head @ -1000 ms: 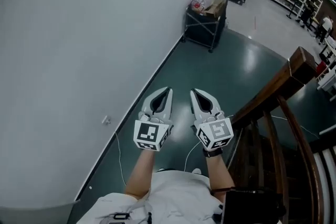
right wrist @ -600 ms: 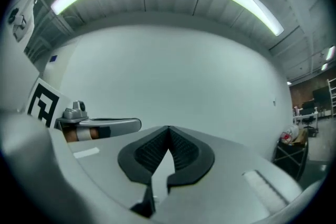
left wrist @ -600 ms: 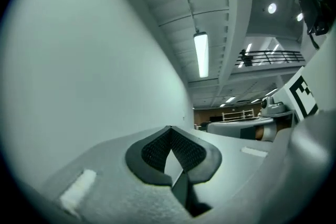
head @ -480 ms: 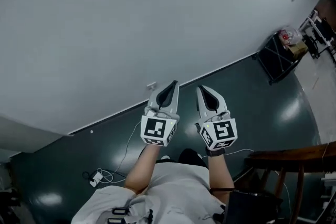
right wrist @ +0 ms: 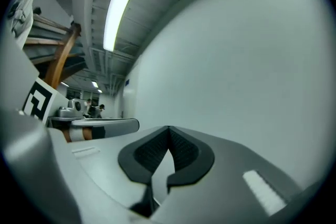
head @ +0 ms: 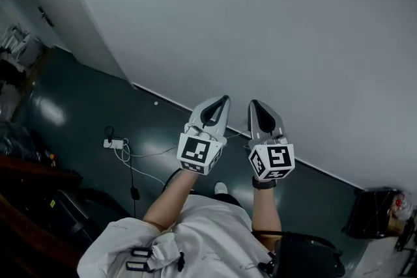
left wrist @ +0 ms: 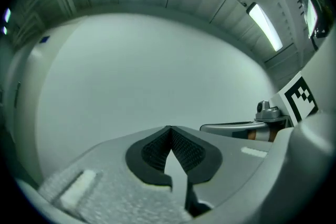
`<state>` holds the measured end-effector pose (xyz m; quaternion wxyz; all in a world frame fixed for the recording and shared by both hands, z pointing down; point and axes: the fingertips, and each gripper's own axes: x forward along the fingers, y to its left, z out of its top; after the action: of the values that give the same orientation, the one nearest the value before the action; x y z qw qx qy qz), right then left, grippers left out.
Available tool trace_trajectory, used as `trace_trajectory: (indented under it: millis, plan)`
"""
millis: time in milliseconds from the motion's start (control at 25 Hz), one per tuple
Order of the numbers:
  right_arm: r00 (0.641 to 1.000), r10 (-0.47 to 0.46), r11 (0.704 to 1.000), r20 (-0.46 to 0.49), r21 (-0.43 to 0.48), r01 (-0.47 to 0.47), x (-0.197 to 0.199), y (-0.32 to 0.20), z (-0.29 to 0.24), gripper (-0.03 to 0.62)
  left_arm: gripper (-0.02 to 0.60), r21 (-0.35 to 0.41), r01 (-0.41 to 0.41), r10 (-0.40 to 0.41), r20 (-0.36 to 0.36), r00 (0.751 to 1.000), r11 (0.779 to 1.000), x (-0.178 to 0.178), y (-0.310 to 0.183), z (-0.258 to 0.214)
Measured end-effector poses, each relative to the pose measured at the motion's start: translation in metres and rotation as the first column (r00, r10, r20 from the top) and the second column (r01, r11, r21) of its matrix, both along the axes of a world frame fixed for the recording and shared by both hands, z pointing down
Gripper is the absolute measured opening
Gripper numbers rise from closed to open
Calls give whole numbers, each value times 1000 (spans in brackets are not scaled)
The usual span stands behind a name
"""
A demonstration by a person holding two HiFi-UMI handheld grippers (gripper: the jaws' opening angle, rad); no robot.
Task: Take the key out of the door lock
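Grippers shut at blank wall

Both tongs are closed and empty. Left gripper (head: pixel 224 99) and right gripper (head: pixel 253 103) sit side by side, apart, pointing at pale wall (head: pixel 260 23). Wall foot runs diagonally; open dark floor (head: pixel 78 101) lies left, with power strip (head: pixel 116 143) and cables. Cart (head: pixel 371 211) is cut off lower right. No view shows key or lock. Since a second ago: view swung, wooden railing gone, cart moved from upper right.

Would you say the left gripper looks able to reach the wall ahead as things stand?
Probably yes: the left gripper, shut and empty, points at the wall with nothing between them.
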<state>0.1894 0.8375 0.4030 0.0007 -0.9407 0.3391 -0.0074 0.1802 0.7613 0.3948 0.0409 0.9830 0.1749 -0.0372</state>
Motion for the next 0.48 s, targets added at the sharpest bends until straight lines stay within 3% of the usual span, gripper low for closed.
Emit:
trace_trajectory:
  millis: [80,160,360,480]
  plan:
    - [992,-129,992,9,15,128,7,-33,0,6,2,4,130,-130,12,991,992,-4,-29,1]
    - [964,-266,964,8,28,266,-2,-74,-4,6,2,11,276,-276,20,961,961,-24,-69,-3]
    - [845,-534,845,34,63,532,-38,-173,11,6,2,43,572,-573,35,819,819,-99,-166,3]
    - [760,-648,761,40,83,644,-67,-234,14,6,2,45,700,-701,36,712,713,-148,-223,6]
